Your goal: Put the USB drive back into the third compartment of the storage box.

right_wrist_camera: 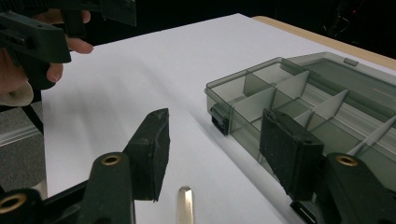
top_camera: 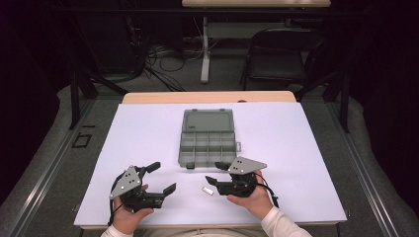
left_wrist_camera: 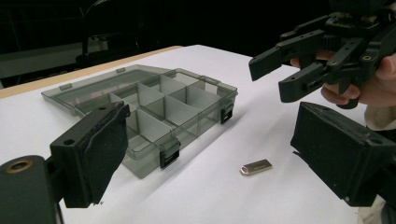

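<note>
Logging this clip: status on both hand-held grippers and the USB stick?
Left hand-held gripper open, empty. Right hand-held gripper open, jaws above USB stick, no contact. Stick flat on the white table, in front of open organizer box. Nothing in the way.

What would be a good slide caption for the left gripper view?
Open left gripper faces a silver USB stick lying beside an open compartment box, with the right gripper above.

Light falls from above on my white table (top_camera: 148, 148), bright against a dark room, shadows soft under my tongs, whose near jaws blur in both gripper views.
</note>
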